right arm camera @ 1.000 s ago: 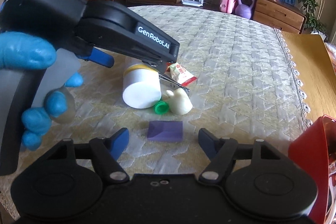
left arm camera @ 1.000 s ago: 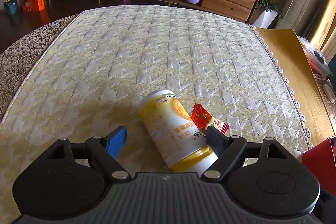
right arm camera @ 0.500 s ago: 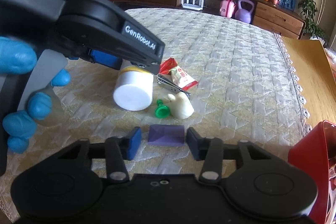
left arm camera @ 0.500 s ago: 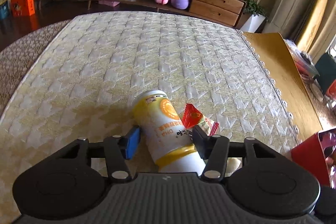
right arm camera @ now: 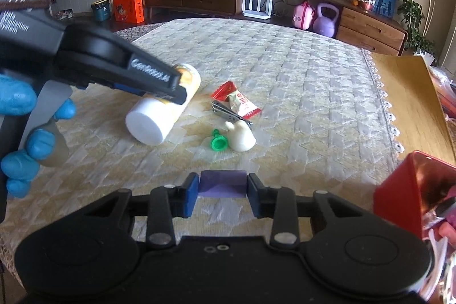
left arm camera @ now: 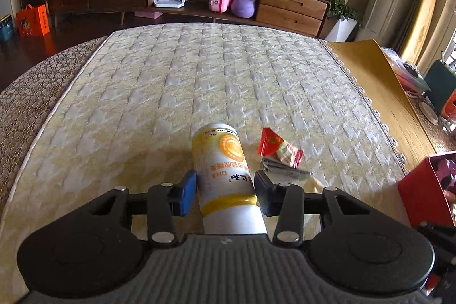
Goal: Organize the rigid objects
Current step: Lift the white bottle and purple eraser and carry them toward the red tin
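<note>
A yellow and white bottle lies pointing away from me between the pads of my left gripper. The jaws are closing, and both pads press on its sides just above the white cap. In the right wrist view that bottle hangs tilted from the left gripper, which a blue-gloved hand holds. My right gripper is shut on a small purple block, low over the quilted cloth.
A red snack packet, a metal nail clipper, a green cap and a cream figurine lie beside the bottle. A red box stands at the right edge. Bare wood borders the cloth on the right.
The left jaws have closed from wide apart onto the bottle. The right jaws have closed onto the purple block. Both grippers have shifted a little with their loads.
</note>
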`<state>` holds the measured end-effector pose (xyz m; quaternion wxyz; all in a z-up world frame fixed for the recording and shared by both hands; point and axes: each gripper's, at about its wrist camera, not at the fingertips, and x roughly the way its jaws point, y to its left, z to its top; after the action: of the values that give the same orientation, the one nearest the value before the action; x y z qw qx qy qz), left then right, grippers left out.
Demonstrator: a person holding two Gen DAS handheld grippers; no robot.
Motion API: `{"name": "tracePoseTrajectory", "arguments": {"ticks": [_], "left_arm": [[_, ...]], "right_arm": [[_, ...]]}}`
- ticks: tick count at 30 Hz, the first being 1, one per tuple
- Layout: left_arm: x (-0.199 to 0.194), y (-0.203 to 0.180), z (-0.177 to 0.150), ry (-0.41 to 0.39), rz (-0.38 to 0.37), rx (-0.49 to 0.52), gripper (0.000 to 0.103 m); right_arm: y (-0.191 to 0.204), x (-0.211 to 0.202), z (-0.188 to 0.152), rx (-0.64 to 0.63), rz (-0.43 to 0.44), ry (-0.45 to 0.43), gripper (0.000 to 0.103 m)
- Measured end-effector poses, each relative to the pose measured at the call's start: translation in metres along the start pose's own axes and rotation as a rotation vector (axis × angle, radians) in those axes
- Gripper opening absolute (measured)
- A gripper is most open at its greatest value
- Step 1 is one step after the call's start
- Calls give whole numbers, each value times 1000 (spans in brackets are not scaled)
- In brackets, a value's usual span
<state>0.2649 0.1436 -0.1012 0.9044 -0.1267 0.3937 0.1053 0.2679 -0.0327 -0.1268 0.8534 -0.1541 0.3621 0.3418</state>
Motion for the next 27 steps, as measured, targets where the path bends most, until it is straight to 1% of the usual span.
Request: {"name": "tracePoseTrajectory", "arguments": {"ticks": [6, 13, 17, 21, 24, 27], "left_arm": [[-14, 3, -14, 7, -7, 7, 43], [-35, 0, -22, 3, -44, 8, 43], [-42, 1, -29, 10, -46, -10, 42], [-52, 0, -32, 15, -64, -35, 42], [-63, -7, -33, 10, -82, -40, 41], [-74, -18, -35, 4, -109, -24, 36]], "right_arm": [[-1, -17, -2, 14, 9, -15, 36], [-6, -44, -4, 35, 15, -38, 36], [-11, -60, -7, 49, 11, -47, 36], [-14, -77, -11, 44, -4, -60, 36], [-19, -91, -13, 43, -13, -73, 36], [-26, -105, -18, 45, -26, -81, 36]]}}
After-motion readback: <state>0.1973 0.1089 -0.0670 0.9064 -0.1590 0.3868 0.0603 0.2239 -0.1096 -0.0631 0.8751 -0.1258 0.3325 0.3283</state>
